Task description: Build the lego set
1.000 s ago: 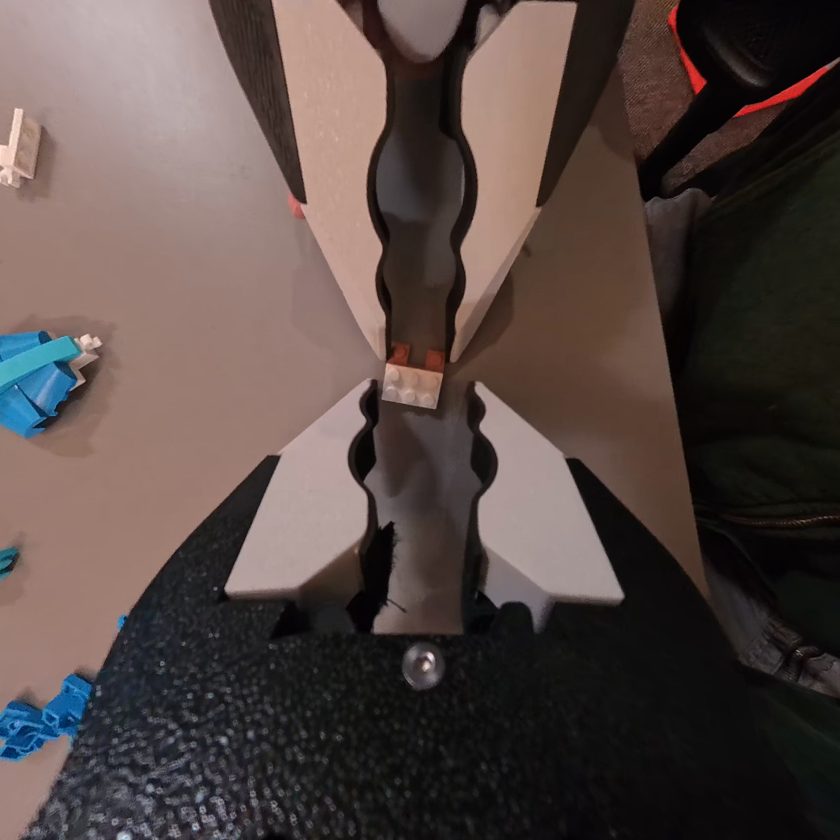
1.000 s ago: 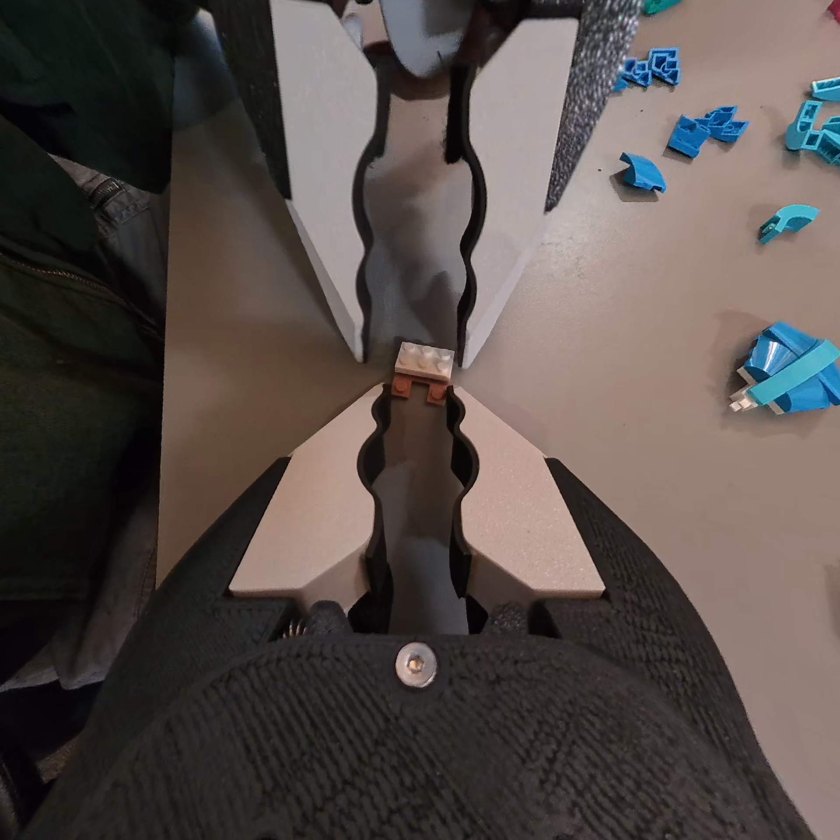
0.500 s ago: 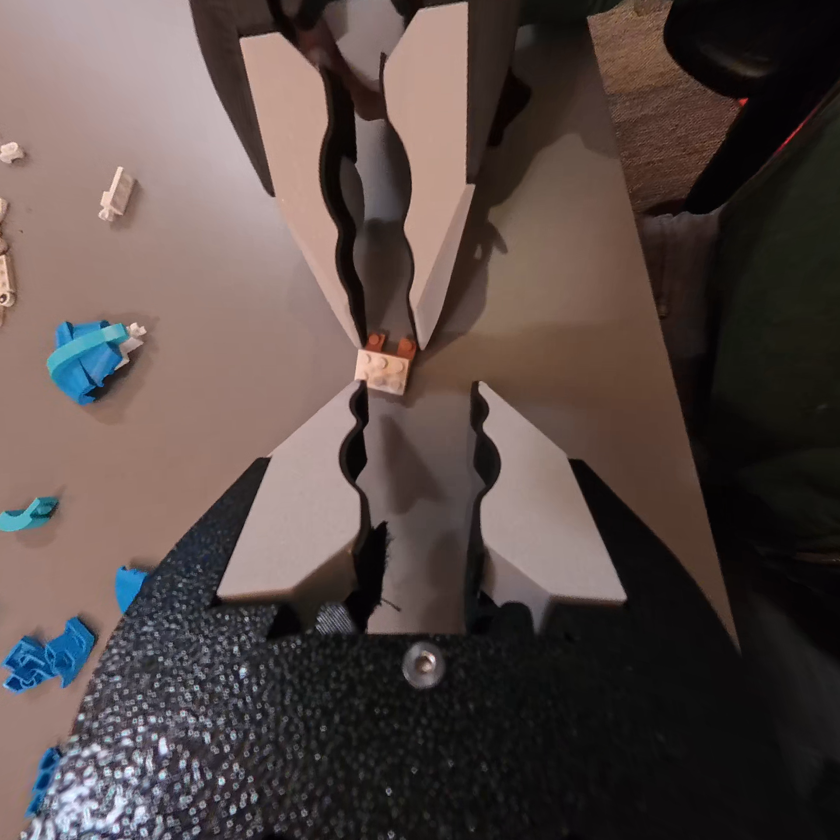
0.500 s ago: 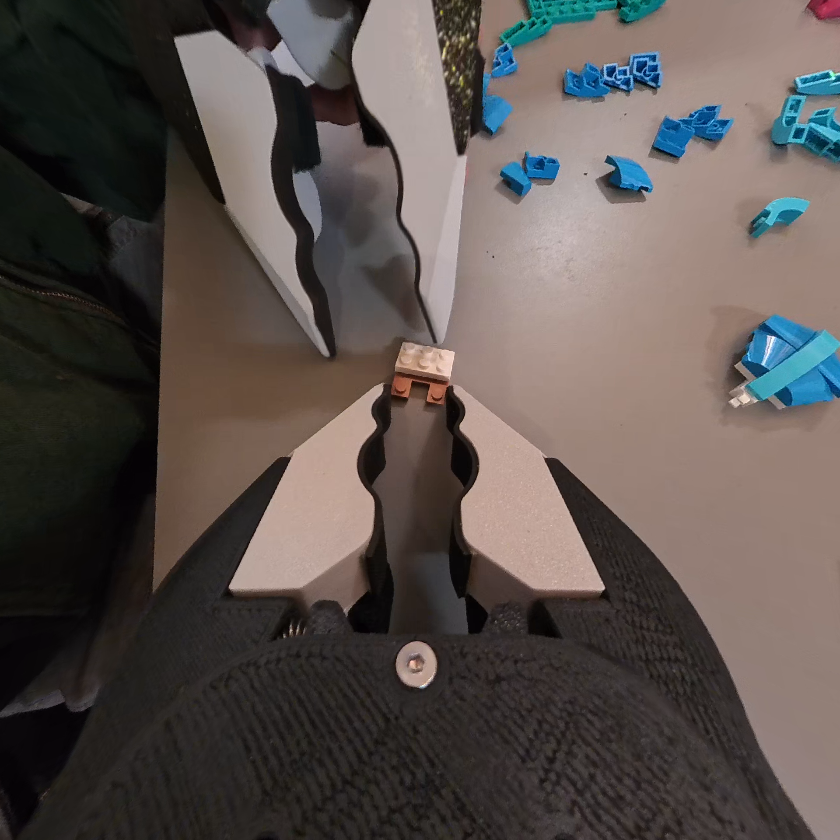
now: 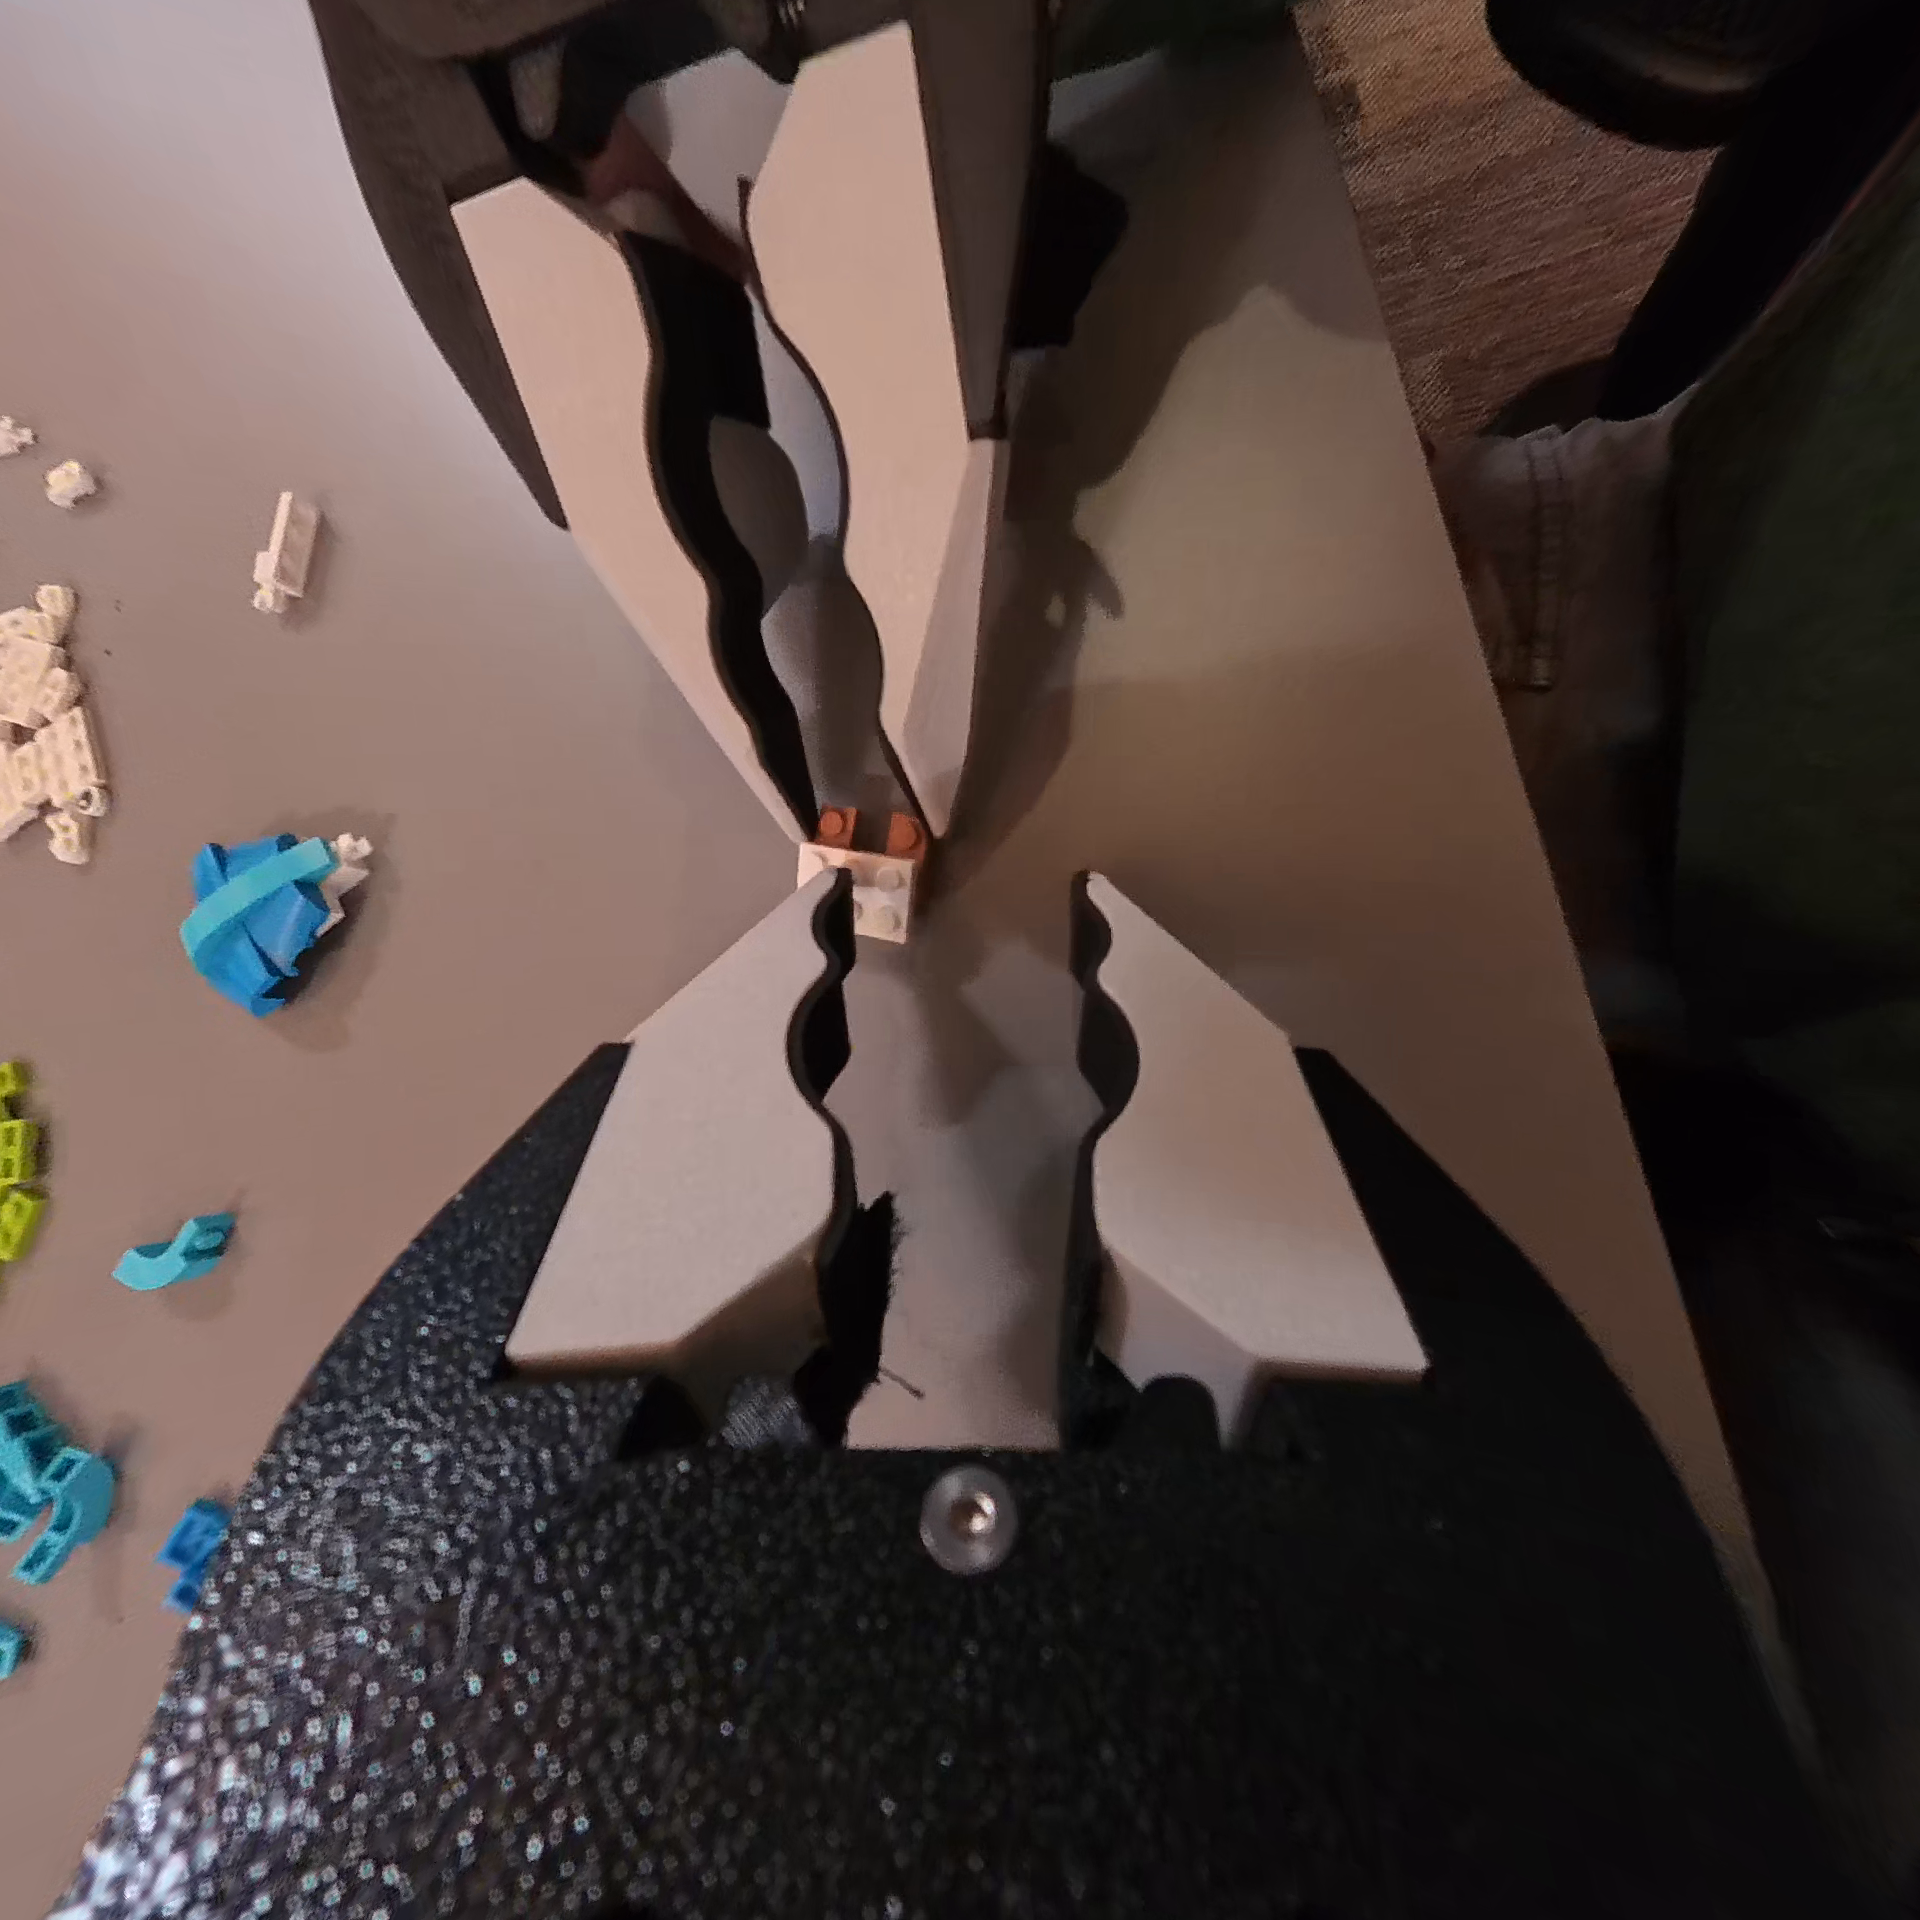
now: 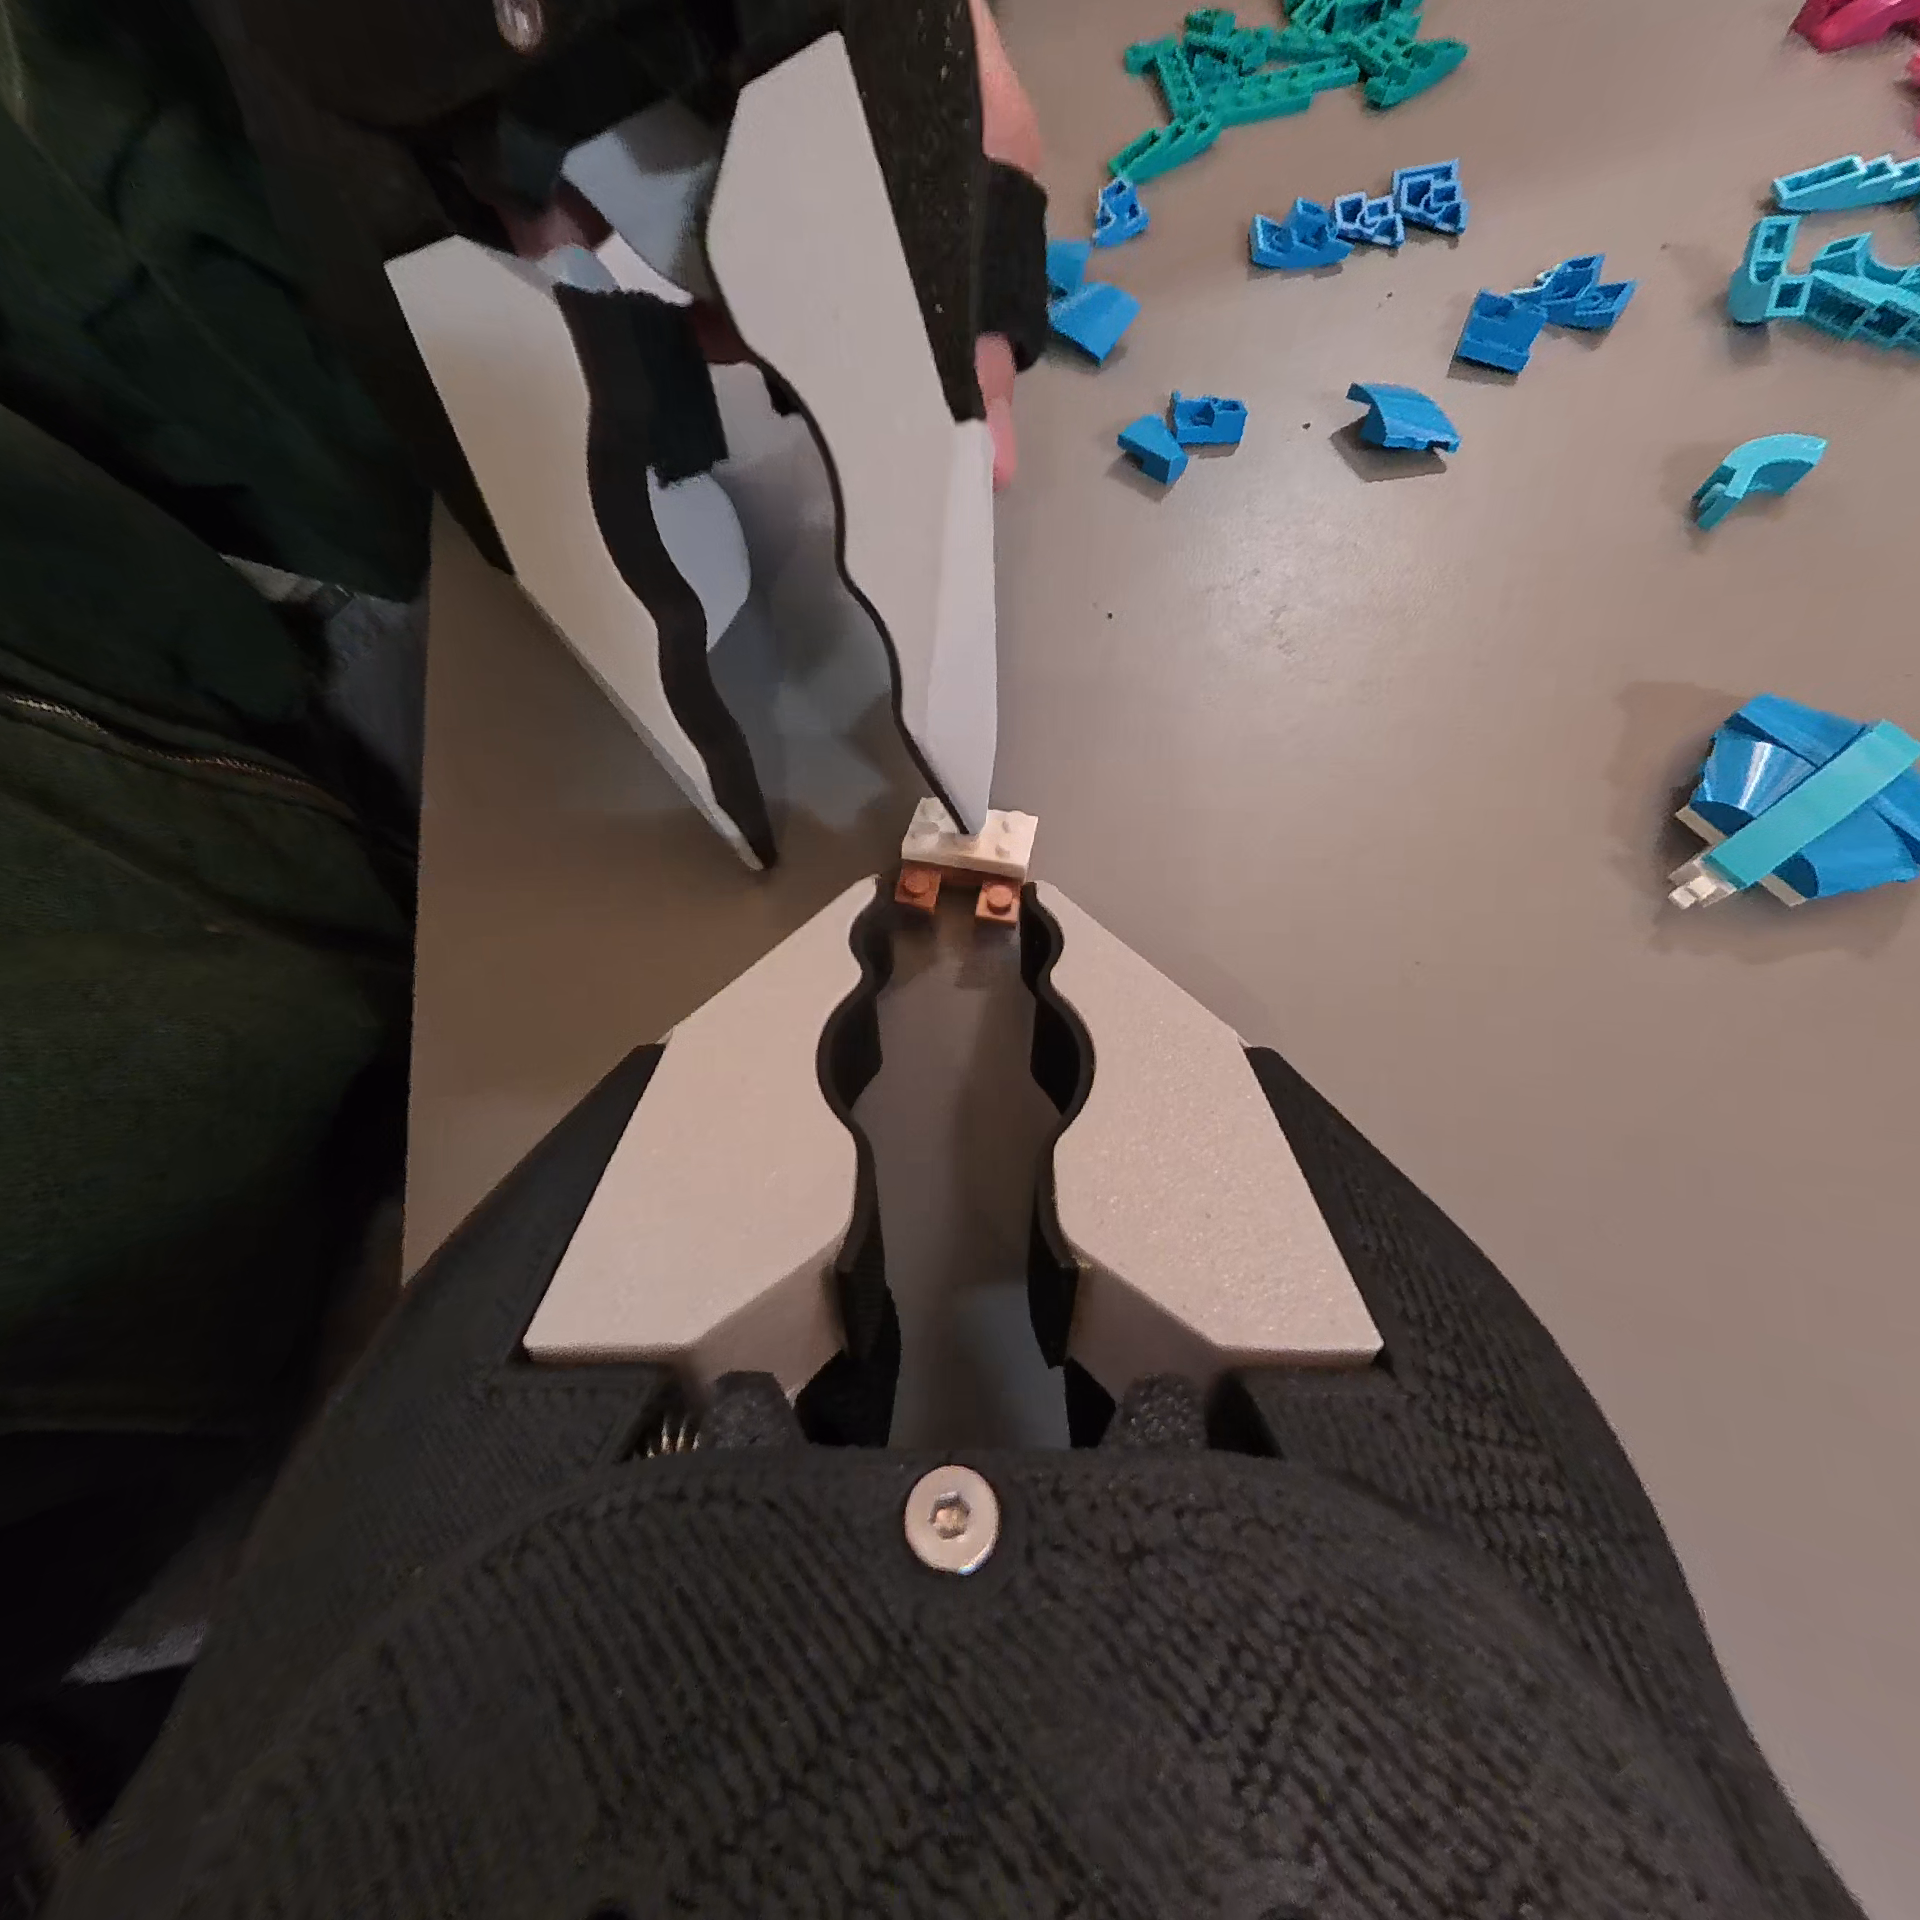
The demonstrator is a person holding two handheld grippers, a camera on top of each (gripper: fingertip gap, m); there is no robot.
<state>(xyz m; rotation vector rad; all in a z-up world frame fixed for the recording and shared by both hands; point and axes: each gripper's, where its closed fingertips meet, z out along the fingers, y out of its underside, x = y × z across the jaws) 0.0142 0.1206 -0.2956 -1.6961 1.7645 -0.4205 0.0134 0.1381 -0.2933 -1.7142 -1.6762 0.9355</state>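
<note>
A small brown plate [image 6: 997, 900] with a white brick [image 6: 1010, 837] stacked on it sits low over the grey table [image 6: 1351, 1039]. My right gripper [image 6: 956, 894] is shut on the brown plate's two sides. It also shows in the left wrist view [image 5: 871, 821], coming from the top, with the brown plate [image 5: 836, 828] between its tips. My left gripper [image 5: 958, 883] is open. One of its fingertips [image 5: 826, 894] lies over the white brick [image 5: 883, 904]. In the right wrist view that fingertip [image 6: 966, 800] rests on top of the white brick, the other stands off to the left.
A blue brick cluster [image 5: 260, 920] lies left, with white pieces [image 5: 47, 707], lime pieces [image 5: 16, 1153] and a teal curved piece [image 5: 171, 1252]. Loose blue bricks [image 6: 1351, 223] and a green pile [image 6: 1278, 62] lie farther off. The table edge and a person's dark clothing [image 6: 156, 935] are close. The tips of both grippers are at nearly the same place.
My left gripper opened off the white brick, then swung aside so one fingertip now sits on top of it. My right gripper has kept its grip on the brown plate.
</note>
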